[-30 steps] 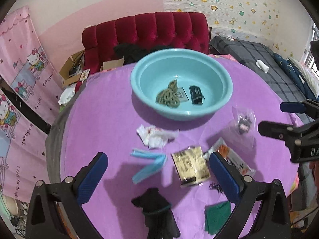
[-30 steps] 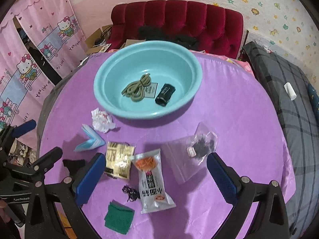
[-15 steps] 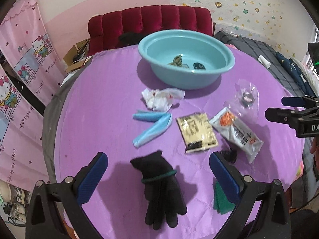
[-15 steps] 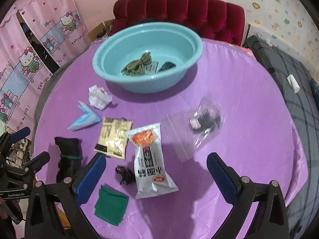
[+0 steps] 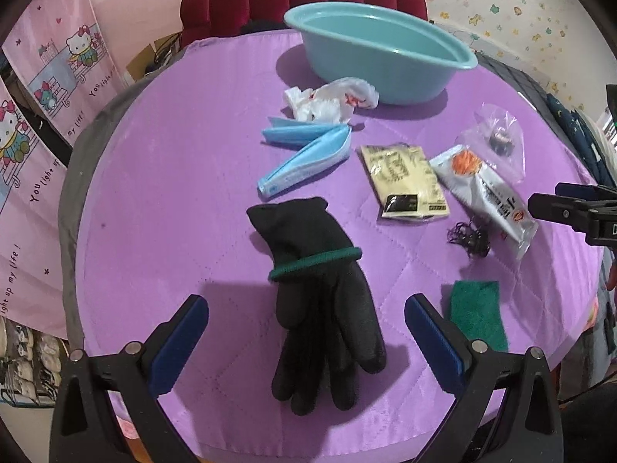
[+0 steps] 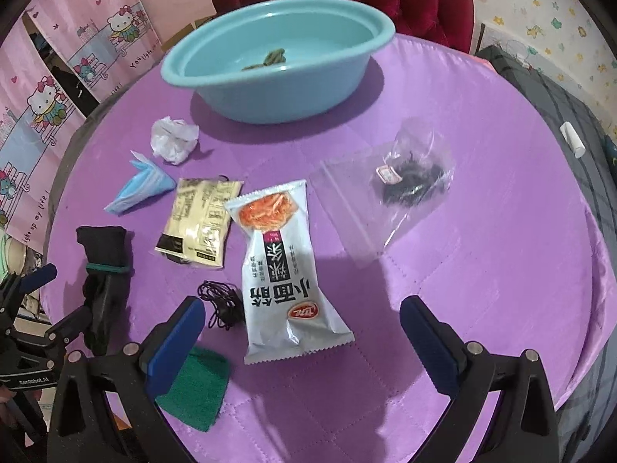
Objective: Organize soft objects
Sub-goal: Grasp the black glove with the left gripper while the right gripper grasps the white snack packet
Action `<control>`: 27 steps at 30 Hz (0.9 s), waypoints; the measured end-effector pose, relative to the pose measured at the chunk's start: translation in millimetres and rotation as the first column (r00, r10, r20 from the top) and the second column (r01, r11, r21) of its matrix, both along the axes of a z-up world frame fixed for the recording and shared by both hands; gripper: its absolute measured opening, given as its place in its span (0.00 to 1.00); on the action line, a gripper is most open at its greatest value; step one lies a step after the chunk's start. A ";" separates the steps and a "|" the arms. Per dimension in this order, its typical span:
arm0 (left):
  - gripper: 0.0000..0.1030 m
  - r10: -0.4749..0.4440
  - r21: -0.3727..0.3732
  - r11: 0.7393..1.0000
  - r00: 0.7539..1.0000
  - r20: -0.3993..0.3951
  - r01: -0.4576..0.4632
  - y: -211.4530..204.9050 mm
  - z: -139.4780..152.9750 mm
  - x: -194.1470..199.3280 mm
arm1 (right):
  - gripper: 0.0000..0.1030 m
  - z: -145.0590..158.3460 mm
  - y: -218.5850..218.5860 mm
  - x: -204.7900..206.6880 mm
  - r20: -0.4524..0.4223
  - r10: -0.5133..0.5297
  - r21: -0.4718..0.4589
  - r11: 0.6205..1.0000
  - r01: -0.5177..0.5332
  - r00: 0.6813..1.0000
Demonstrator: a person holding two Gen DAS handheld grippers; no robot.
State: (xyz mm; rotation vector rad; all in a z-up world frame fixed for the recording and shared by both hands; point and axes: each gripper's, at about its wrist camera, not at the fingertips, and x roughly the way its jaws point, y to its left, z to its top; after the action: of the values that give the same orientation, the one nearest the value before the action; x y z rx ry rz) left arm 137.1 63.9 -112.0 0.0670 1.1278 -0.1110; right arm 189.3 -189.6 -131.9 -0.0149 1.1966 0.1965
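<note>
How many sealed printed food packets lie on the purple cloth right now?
2: the yellow packet beside the blue face mask, and the white noodle packet between the open right gripper's fingers.

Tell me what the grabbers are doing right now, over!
Left gripper open, fingers either side of the black glove, not touching. Right gripper open above the snack packet, empty. Nothing blocking the glove.
</note>
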 end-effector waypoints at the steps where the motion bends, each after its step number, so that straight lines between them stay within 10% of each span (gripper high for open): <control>1: 1.00 0.001 0.001 1.000 1.000 -0.003 -0.001 0.7 -2.2 0.6 | 1.00 -2.9 1.0 0.6 -0.007 0.001 -0.001 1.000 -0.001 1.000; 14: 1.00 0.021 -0.015 1.000 0.999 -0.032 -0.021 8.0 -19.8 13.6 | 0.99 -31.0 20.7 21.6 -0.072 0.003 0.000 1.000 -0.003 0.997; 21: 0.96 0.015 -0.023 1.000 0.999 -0.047 -0.016 11.3 -25.0 16.5 | 0.65 -49.4 29.2 37.7 -0.128 -0.007 -0.004 1.000 0.006 0.992; 25: 0.40 -0.015 -0.054 0.998 0.998 -0.055 0.011 8.5 -25.6 15.2 | 0.35 -49.2 32.1 40.3 -0.109 -0.001 -0.002 1.000 0.001 0.994; 27: 0.33 -0.029 -0.045 0.999 0.999 -0.045 0.027 5.5 -23.7 12.8 | 0.31 -45.7 33.4 38.6 -0.096 0.005 -0.008 1.000 -0.005 0.995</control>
State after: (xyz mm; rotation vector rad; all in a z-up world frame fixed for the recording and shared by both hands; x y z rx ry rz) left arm 149.9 69.4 -135.8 0.0405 1.1698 -0.1634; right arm 227.9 -156.2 -177.5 -0.0162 1.2929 0.1982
